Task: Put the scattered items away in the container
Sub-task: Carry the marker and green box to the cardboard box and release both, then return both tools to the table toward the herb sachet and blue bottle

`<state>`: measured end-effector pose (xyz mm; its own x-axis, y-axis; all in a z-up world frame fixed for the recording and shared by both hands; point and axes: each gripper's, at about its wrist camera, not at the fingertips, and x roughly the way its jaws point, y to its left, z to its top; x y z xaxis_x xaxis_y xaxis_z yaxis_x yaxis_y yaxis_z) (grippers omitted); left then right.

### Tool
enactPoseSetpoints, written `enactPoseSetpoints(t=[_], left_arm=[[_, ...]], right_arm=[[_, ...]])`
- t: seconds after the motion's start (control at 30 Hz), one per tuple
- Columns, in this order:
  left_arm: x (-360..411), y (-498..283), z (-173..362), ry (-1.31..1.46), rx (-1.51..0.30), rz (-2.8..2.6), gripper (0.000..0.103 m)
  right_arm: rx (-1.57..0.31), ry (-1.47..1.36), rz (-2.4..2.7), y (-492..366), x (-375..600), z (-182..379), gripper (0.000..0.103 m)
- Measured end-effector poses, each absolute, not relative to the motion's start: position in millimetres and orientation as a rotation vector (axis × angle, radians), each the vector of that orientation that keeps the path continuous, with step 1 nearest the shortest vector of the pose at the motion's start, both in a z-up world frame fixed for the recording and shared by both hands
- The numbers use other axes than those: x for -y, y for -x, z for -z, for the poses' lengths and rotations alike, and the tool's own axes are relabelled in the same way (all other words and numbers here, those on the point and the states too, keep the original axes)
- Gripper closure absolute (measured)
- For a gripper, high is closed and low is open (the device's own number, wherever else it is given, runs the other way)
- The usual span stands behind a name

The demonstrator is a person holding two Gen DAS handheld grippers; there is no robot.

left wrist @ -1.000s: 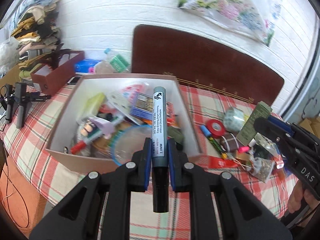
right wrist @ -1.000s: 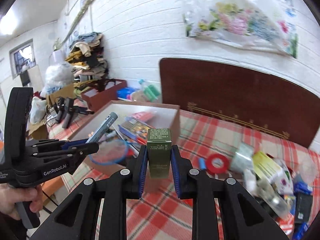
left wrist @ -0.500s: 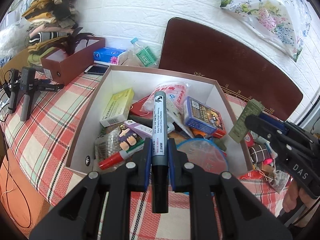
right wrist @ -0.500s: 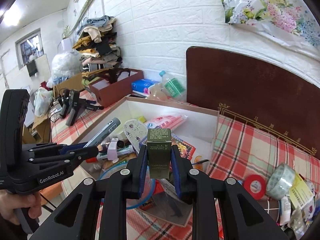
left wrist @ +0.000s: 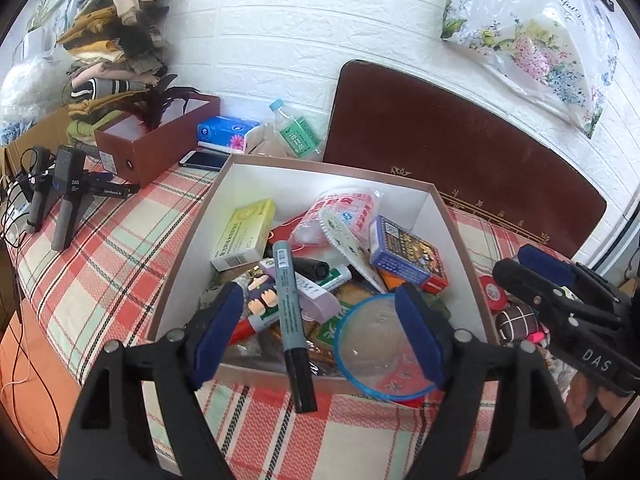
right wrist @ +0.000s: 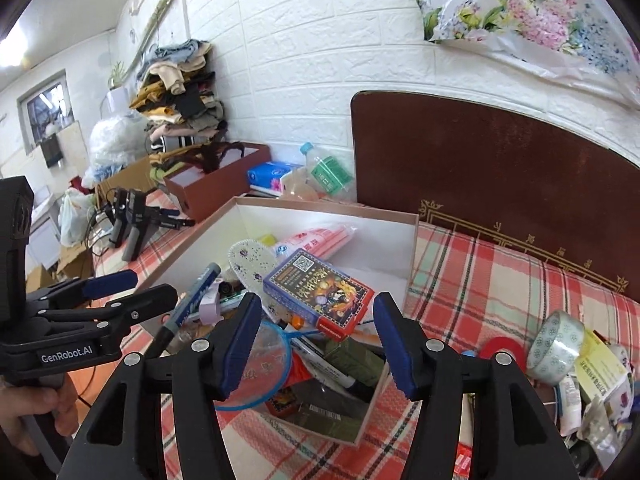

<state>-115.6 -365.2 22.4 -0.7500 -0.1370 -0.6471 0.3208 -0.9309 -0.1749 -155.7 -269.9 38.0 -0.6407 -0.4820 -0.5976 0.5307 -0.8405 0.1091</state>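
Observation:
The container (left wrist: 320,184), a white-lined cardboard box with a brown rim, holds several items: a yellow carton, a blue card box (right wrist: 320,292), a blue-rimmed lid. My left gripper (left wrist: 318,300) hovers over its near edge, jaws opening. A grey-blue marker (left wrist: 289,304) slants between them, clear of both pads, its black end over the near rim. My right gripper (right wrist: 318,300) is over the box's right side, jaws opening. The olive-green box (right wrist: 352,356) lies below them among the contents, untouched. Each gripper shows in the other's view: left gripper (right wrist: 152,286), right gripper (left wrist: 516,260).
Loose items lie on the checked cloth right of the container (right wrist: 360,236): a patterned tape roll (right wrist: 556,340), a red tape roll (right wrist: 502,350), a yellow packet (right wrist: 600,364). A brown shoebox (left wrist: 156,148), phone and bottle stand behind. Spare grippers (left wrist: 64,200) rest at left.
Both grippers came over the container and opened. The left let go of the marker, which has tipped forward. The right let go of the green box, which dropped into the container.

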Motion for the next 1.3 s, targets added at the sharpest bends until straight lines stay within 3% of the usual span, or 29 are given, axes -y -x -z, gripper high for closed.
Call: enactPoseSetpoints(t=[0.7, 0.73, 0.8, 0.87, 1.03, 1.13, 1.2, 1.3], left_arm=[[224.3, 99.4, -52.4, -0.995, -0.273, 2.925, 0.024], [214.2, 100.2, -52.6, -1.004, -0.265, 2.938, 0.024], [192.6, 102.8, -52.2, -1.034, -0.255, 2.972, 0.022], [171.4, 104.4, -51.0, -1.053, -0.250, 3.007, 0.016], [114.3, 112.0, -45.7, -1.120, -0.199, 3.073, 0.011], [79.7, 121.2, -37.2, -1.196, -0.193, 3.101, 0.001], [56.3, 128.0, -29.3, -1.246, -0.179, 3.106, 0.000], [22.8, 137.3, -15.5, -1.327, -0.148, 3.105, 0.000]], right_arm=[[0.048, -0.862, 2.617, 79.0, 111.8, -64.4, 0.043], [0.060, -0.869, 2.633, 74.8, 100.0, -63.4, 0.042], [0.096, -0.890, 2.668, 67.0, 72.6, -60.7, 0.018], [0.142, -0.897, 2.697, 59.8, 46.7, -58.1, 0.011], [0.217, -0.950, 2.783, 42.5, -23.0, -47.3, 0.011], [0.287, -1.007, 2.828, 34.3, -69.0, -36.8, 0.010], [0.319, -1.050, 2.853, 30.7, -94.8, -29.1, 0.003], [0.356, -1.098, 2.889, 22.7, -129.2, -17.5, 0.002]])
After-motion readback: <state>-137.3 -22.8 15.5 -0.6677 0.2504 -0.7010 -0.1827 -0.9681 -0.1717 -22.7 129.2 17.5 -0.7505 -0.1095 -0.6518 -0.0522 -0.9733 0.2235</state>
